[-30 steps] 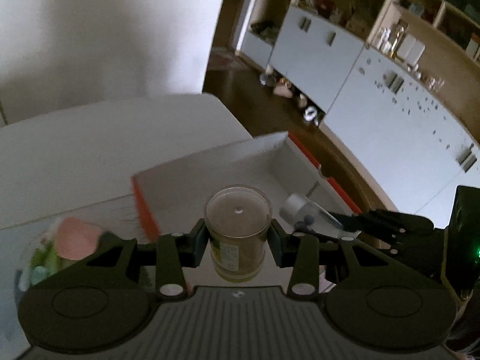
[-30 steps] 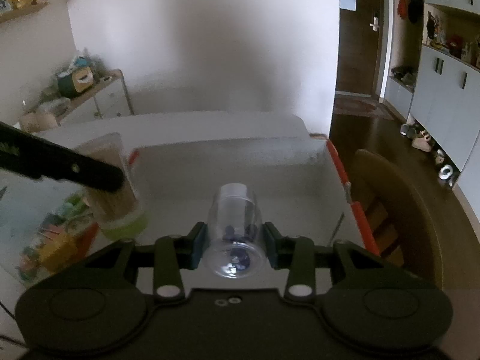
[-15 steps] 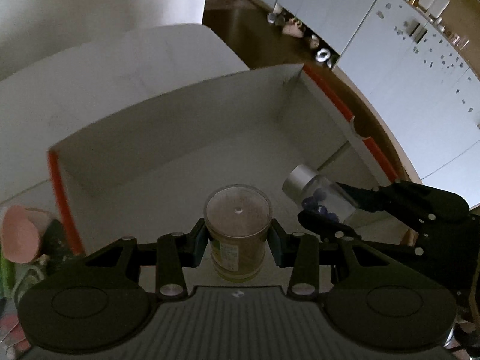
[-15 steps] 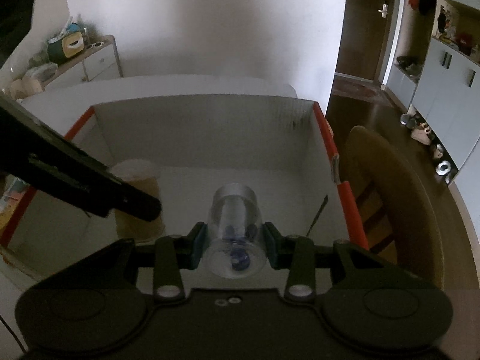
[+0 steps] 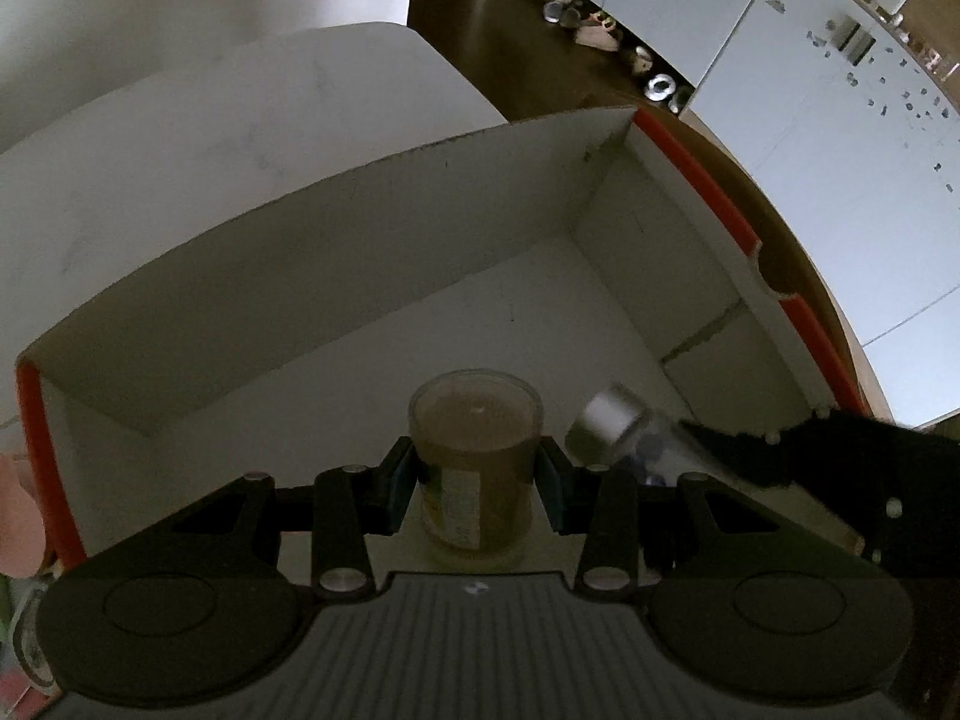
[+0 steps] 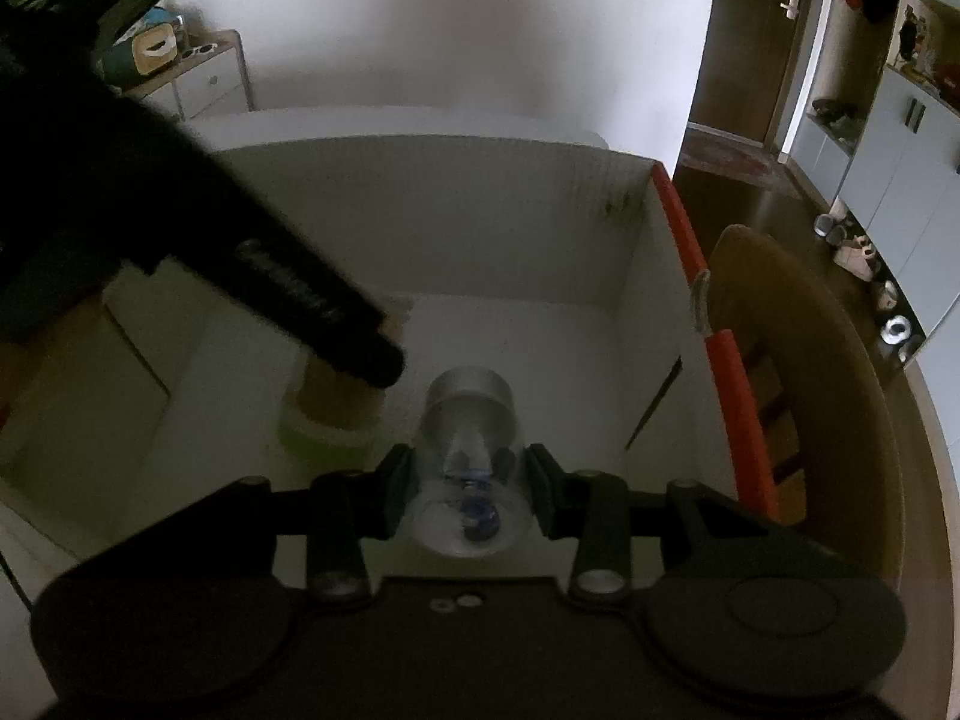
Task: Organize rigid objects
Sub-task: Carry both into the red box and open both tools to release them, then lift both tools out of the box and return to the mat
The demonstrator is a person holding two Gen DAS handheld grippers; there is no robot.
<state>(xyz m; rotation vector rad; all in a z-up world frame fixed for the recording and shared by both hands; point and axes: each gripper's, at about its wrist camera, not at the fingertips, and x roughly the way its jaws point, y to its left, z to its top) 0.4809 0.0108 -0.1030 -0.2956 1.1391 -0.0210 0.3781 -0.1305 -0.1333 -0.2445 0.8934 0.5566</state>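
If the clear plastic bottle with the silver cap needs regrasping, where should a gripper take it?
Probably across the round body of the clear plastic bottle with the silver cap, pads on opposite sides, coming from its base end. It lies tilted, cap forward, so the straight walls give better purchase than the cap. The right gripper holds it so.

Tall white walls are enclosing the cardboard box [image 5: 336, 264], leaving entry only from above. Its floor is lying bare toward the far corner, while the left tongs [image 6: 336, 450] are crowding the right tongs [image 6: 465, 498] closely.
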